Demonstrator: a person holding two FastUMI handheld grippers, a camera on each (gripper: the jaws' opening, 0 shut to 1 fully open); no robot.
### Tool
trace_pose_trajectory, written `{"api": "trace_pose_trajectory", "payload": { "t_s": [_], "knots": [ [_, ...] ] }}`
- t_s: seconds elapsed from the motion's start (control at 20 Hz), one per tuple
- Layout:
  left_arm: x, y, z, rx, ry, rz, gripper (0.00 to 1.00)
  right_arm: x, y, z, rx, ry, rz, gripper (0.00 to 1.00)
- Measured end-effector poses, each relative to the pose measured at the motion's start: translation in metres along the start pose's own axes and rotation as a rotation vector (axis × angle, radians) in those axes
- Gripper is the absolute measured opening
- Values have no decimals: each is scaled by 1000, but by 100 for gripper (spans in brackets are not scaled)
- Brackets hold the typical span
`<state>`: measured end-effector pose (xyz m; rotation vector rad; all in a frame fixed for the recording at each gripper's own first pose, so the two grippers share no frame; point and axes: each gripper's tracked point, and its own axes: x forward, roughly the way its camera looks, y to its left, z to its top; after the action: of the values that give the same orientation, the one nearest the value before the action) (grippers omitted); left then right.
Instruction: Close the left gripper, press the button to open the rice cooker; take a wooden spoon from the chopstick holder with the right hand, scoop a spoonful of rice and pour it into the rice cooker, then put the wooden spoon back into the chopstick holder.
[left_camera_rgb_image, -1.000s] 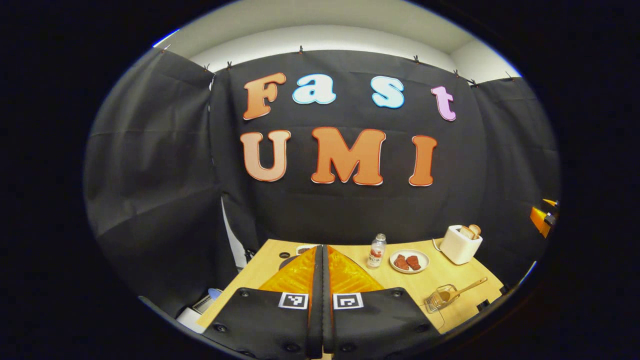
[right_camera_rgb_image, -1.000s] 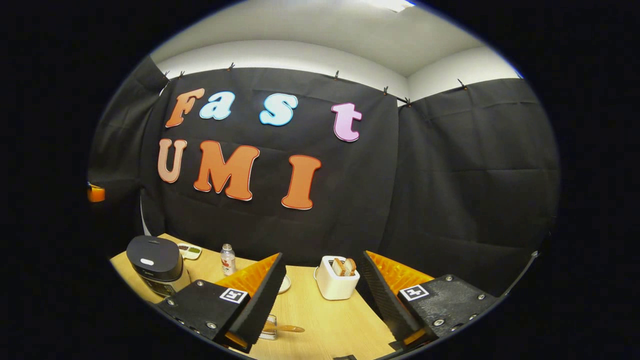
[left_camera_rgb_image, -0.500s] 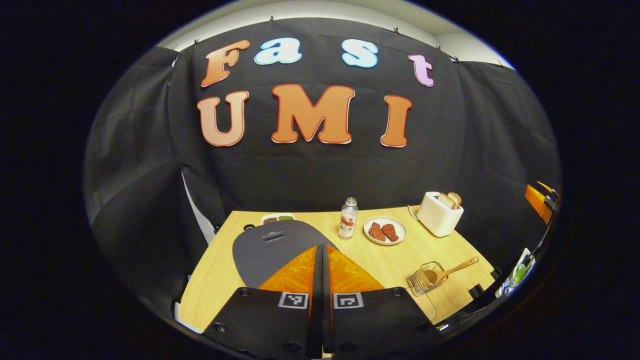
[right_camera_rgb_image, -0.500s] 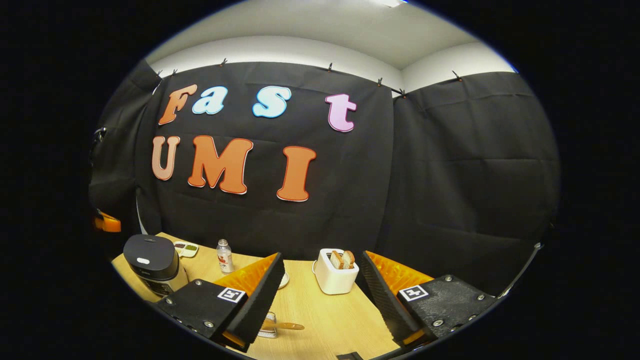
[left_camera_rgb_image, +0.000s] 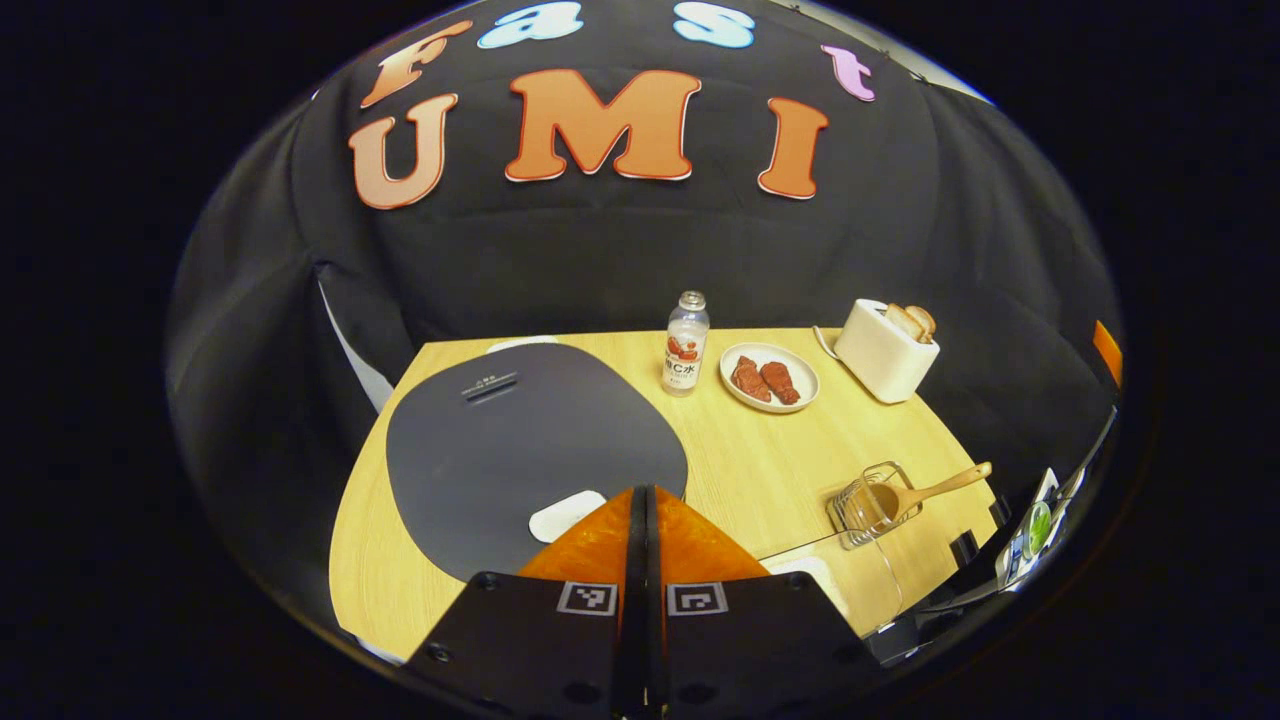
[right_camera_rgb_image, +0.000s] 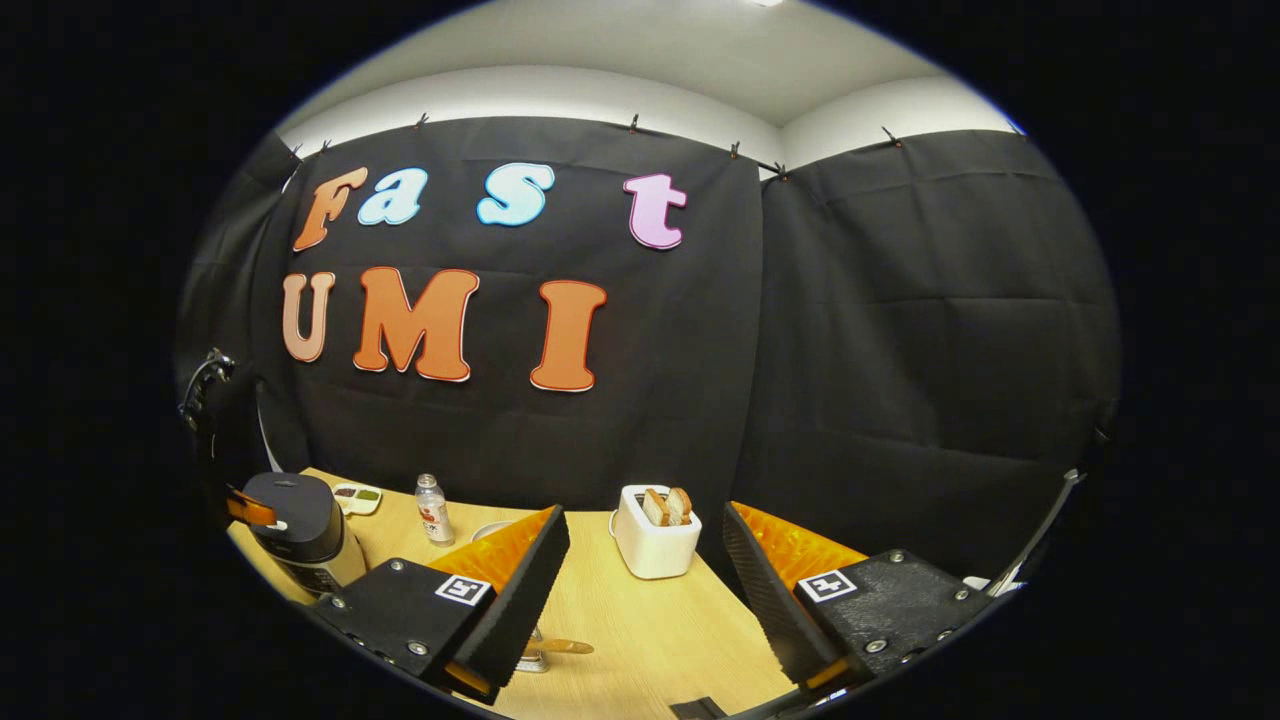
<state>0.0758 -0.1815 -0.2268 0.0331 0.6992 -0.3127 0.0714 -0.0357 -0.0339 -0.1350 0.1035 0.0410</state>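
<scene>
Now we hold our left gripper (left_camera_rgb_image: 641, 500) closed just above the rice cooker (left_camera_rgb_image: 530, 440) lid and its pale button (left_camera_rgb_image: 565, 514). Our right gripper (right_camera_rgb_image: 640, 560) hangs open over the table (right_camera_rgb_image: 640, 630); the wooden spoon (left_camera_rgb_image: 925, 492) rests in the chopstick holder (left_camera_rgb_image: 862, 505).

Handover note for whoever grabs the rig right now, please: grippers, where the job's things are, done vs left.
Left gripper: shut, empty, poised just above the rice cooker lid by its pale button.
Right gripper: open, empty, held over the table.
Wooden spoon sits in the chopstick holder, handle out to the right.
Done: left gripper closed.
Left: press the button (lid down), take the spoon, scoop rice, pour it into the cooker, return the spoon.
</scene>
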Motion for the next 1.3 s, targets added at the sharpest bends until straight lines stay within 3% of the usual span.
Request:
{"api": "trace_pose_trajectory", "payload": {
  "t_s": [0.35, 0.65, 0.9, 1.0, 1.1, 1.15, 1.25, 1.3],
  "knots": [
    [13, 15, -24, -55, 92, 9, 5, 1, 0, -10, 5, 28, -1, 96],
    [24, 19, -15, -108, 71, -28, 3, -7, 12, -18, 43, 50, 39, 96],
    [14, 33, 3, -46, 22, 41, 4, -19, 22, -14, 85, 35, 64, 96],
    [7, 33, 16, -78, -15, 24, 5, -23, 18, -12, 90, 23, 57, 99],
    [14, 47, 3, -78, 28, 40, 2, -25, 20, -10, 109, 22, 58, 96],
    [22, 44, -12, -97, 75, 13, 6, -26, 21, -10, 117, 23, 60, 96],
    [28, 48, -8, -104, 56, -8, 5, -29, 18, -9, 119, 17, 52, 96],
    [25, 45, -20, -111, 106, -11, 3, -29, 17, -10, 117, 19, 48, 96]
  ]
}}
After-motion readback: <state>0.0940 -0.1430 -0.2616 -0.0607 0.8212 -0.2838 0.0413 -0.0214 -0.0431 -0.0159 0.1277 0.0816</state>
